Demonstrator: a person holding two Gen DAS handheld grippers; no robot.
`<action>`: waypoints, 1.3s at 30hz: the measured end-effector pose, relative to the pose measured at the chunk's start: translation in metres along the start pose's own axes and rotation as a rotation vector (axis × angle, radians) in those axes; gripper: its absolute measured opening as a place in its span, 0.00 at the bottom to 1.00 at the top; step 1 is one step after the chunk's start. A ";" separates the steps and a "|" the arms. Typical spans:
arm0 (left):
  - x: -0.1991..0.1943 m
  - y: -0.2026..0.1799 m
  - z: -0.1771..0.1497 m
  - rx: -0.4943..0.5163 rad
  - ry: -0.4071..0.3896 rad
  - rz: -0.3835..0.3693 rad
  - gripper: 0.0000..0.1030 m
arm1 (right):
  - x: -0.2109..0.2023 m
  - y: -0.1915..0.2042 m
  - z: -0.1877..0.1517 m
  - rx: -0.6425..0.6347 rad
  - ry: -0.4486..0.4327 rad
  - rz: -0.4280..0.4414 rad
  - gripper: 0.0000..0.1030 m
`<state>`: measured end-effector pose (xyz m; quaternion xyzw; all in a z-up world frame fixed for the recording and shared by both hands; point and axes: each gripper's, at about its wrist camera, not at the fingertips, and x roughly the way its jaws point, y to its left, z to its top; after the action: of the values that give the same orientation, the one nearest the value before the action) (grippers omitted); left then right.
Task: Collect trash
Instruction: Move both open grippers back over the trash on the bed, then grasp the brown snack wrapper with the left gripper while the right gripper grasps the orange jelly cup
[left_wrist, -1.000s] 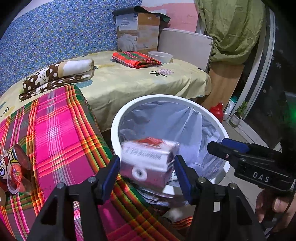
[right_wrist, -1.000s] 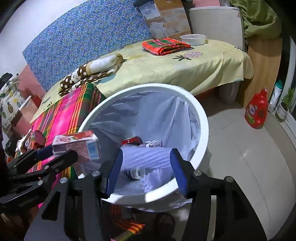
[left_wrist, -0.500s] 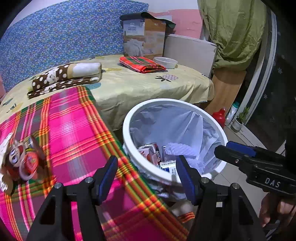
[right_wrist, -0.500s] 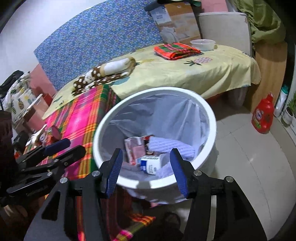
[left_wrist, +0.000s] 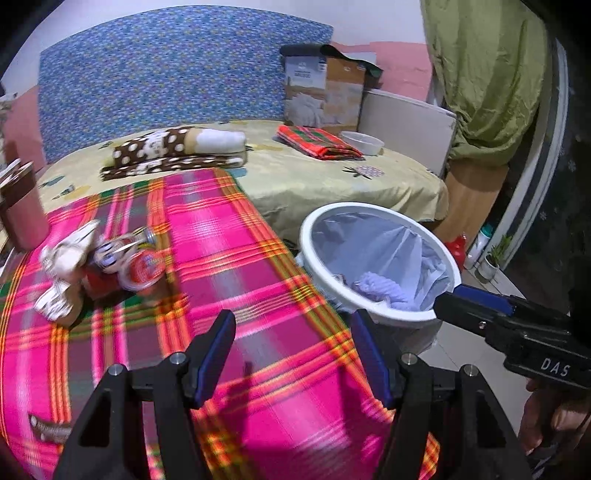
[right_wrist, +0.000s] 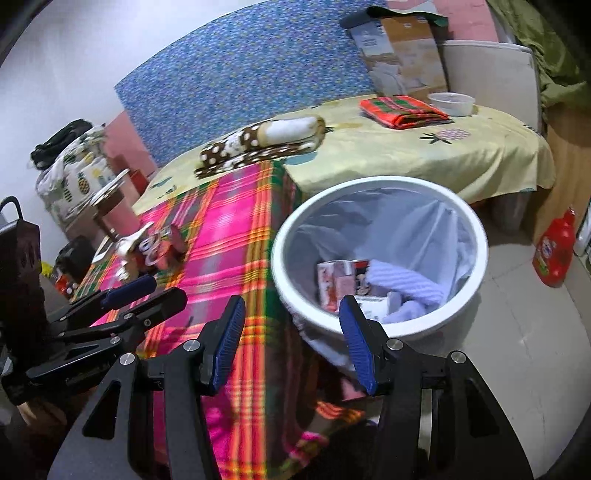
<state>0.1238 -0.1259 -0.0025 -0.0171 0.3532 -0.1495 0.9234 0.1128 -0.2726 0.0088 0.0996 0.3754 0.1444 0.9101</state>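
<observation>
A white bin (left_wrist: 380, 314) (right_wrist: 476, 221) with a pale liner stands on the floor beside the pink plaid table (left_wrist: 229, 258) (right_wrist: 229, 236). In it lie a pink carton (right_wrist: 332, 280), a small box and a lilac cloth (right_wrist: 406, 282) (left_wrist: 380, 290). A pile of cans and wrappers (left_wrist: 99, 262) (right_wrist: 155, 247) lies on the table's left part. My left gripper (left_wrist: 295, 354) is open and empty above the plaid cloth. My right gripper (right_wrist: 291, 343) is open and empty by the bin's near rim; it also shows in the left wrist view (left_wrist: 476, 314).
A bed with a yellow sheet (left_wrist: 314, 177) holds a spotted blanket (left_wrist: 173, 147), a folded red plaid cloth (left_wrist: 317, 142) and a white bowl (left_wrist: 364, 142). A cardboard box (left_wrist: 321, 96) stands behind. A red detergent bottle (right_wrist: 556, 254) stands on the floor.
My left gripper let the pink carton fall into the bin and swung left over the table. My right gripper let the lilac cloth fall in and drew back.
</observation>
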 end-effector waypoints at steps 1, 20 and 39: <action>-0.003 0.004 -0.003 -0.010 -0.001 0.004 0.65 | -0.001 0.003 -0.002 -0.003 -0.002 0.007 0.53; -0.052 0.069 -0.047 -0.129 -0.032 0.153 0.65 | 0.010 0.062 -0.016 -0.108 0.052 0.104 0.53; -0.066 0.145 -0.092 -0.325 0.040 0.249 0.65 | 0.019 0.085 -0.022 -0.154 0.125 0.147 0.53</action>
<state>0.0557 0.0386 -0.0488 -0.1190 0.3903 0.0243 0.9126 0.0939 -0.1848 0.0053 0.0475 0.4108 0.2451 0.8769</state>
